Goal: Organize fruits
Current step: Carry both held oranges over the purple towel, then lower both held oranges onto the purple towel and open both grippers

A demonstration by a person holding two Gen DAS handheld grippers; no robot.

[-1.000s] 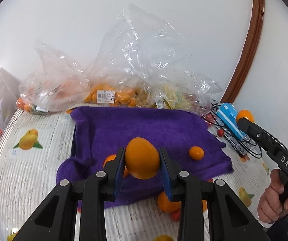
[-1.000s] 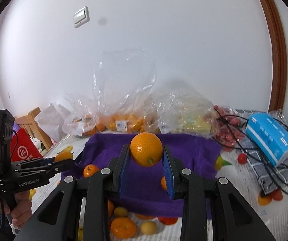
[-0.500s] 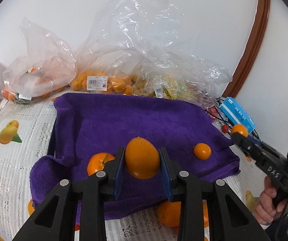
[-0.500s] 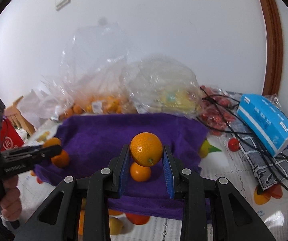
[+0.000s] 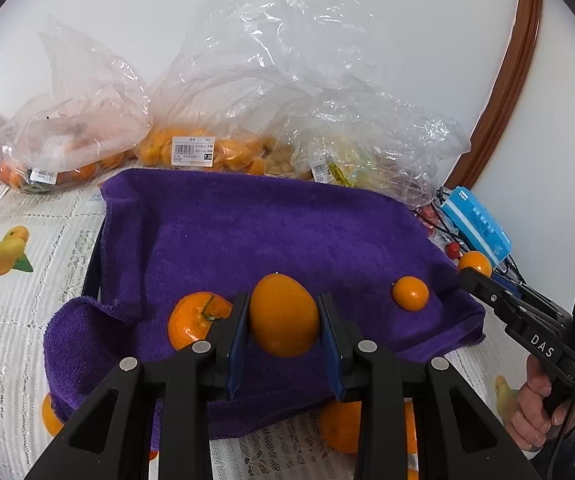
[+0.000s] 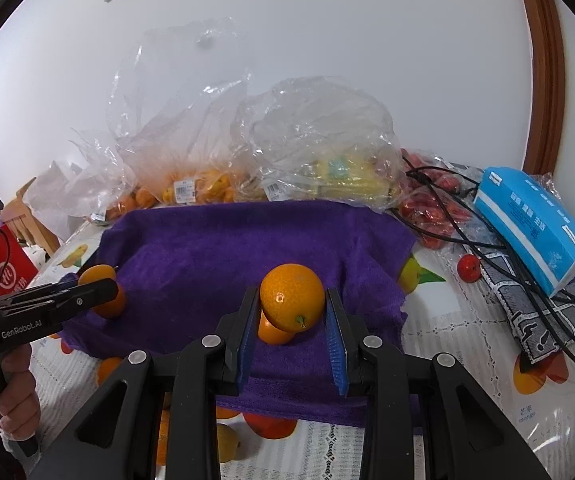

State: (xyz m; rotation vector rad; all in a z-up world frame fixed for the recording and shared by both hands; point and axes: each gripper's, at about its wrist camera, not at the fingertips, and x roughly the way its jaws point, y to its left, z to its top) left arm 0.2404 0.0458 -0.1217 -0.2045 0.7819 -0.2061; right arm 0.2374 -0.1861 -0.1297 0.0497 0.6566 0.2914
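Over the near edge of the purple towel (image 5: 271,232), left wrist view: the left gripper (image 5: 283,334) is clamped on an oval orange (image 5: 283,314), blue pads pressing both its sides. Compared with a second ago the towel fills much more of the view and the bagged fruit (image 5: 203,148) along the table's far edge sits higher, so this hand has come down toward the cloth. A leafy mandarin (image 5: 191,318) lies on the towel just beside the left finger. A small round orange (image 5: 410,293) sits near the towel's right edge. The right gripper (image 5: 473,270) reaches in from the right with its own fruit at the tip, a hand (image 5: 535,412) on its handle.

Right wrist view: the right gripper (image 6: 292,318) is clenched on a round orange (image 6: 292,297), stem end facing the camera. It hangs directly above the small orange (image 6: 273,332) on the towel's (image 6: 247,248) near edge; whether they touch cannot be told. This hand has dropped too. The left gripper (image 6: 101,286) shows at the towel's left edge with its fruit. A blue box (image 6: 535,226) and black cables (image 6: 467,216) lie on the tablecloth (image 6: 439,320) off the towel's right side.

Judgement: both fruits look ready to be set on the towel, release not yet done. The right one probably needs a sideways shift to avoid landing on the small orange.
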